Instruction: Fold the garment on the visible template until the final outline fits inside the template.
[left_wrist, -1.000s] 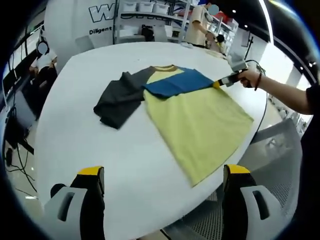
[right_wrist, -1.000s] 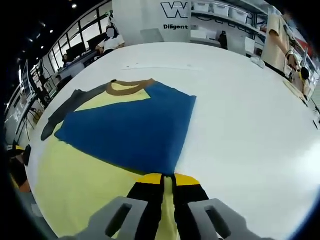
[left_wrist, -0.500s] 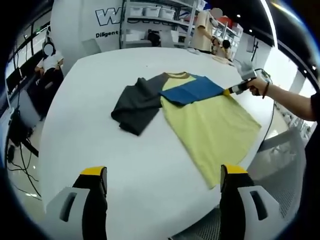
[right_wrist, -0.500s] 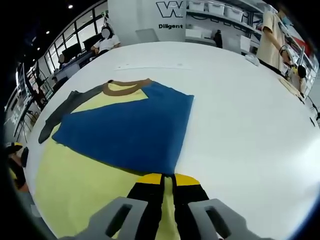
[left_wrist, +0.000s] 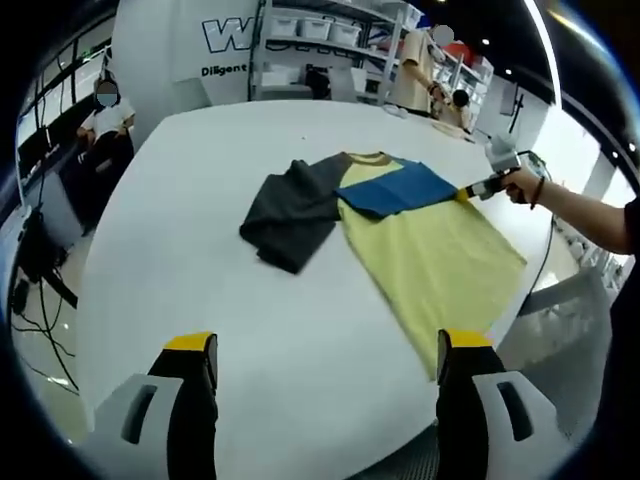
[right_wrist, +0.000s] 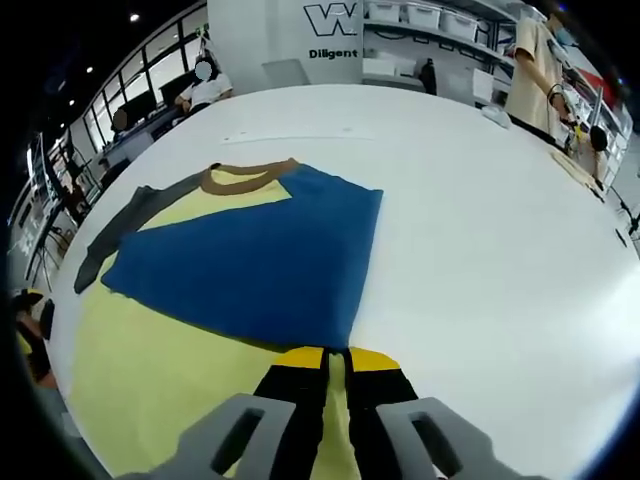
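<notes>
Pinching the garment's edge, the right gripper (right_wrist: 337, 372) has its yellow-tipped jaws closed together on the yellow-bodied T-shirt with one blue and one dark grey sleeve (right_wrist: 235, 270), at the corner where the folded-over blue sleeve (right_wrist: 255, 265) ends. From it the shirt spreads forward and to the left across the white round table (right_wrist: 490, 230), collar at the far end. The left gripper (left_wrist: 322, 375) hangs wide open and empty, well back from the shirt's long side, the spread dark grey sleeve (left_wrist: 290, 208) nearest it. Nothing blocks either. No template outline is discernible.
</notes>
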